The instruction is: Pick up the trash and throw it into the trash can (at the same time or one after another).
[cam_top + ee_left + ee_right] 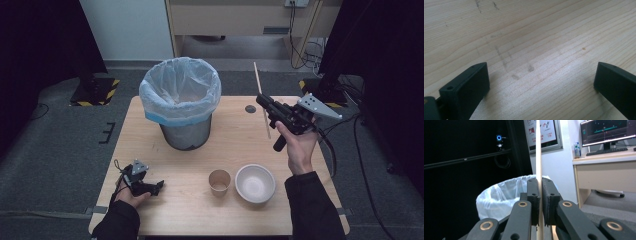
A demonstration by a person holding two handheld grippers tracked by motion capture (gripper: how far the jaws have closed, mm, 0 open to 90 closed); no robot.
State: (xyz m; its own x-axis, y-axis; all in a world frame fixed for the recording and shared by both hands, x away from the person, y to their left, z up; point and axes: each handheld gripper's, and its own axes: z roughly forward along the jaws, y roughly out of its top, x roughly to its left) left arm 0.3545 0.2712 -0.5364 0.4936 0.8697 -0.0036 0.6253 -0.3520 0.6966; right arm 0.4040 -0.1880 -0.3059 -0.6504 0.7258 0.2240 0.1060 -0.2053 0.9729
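One wooden stick [538, 152] pinched upright in right gripper [540, 195] jaws; carry it over the lined bin [180, 102] before releasing. Left gripper [541, 82] jaws wide, idle on surface [536, 37].

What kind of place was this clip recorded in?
Probably a lab or office recording space: a wooden table on grey carpet between black curtains, with a desk and computer monitor beside a wall poster.

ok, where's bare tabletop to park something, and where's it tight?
Free: the left strip between the lined bin and the left tool, and the middle between the bin and the paper cup. Tight: the near right, where the cup and white bowl sit close, and the right edge under the right tool clamping the wooden stick.
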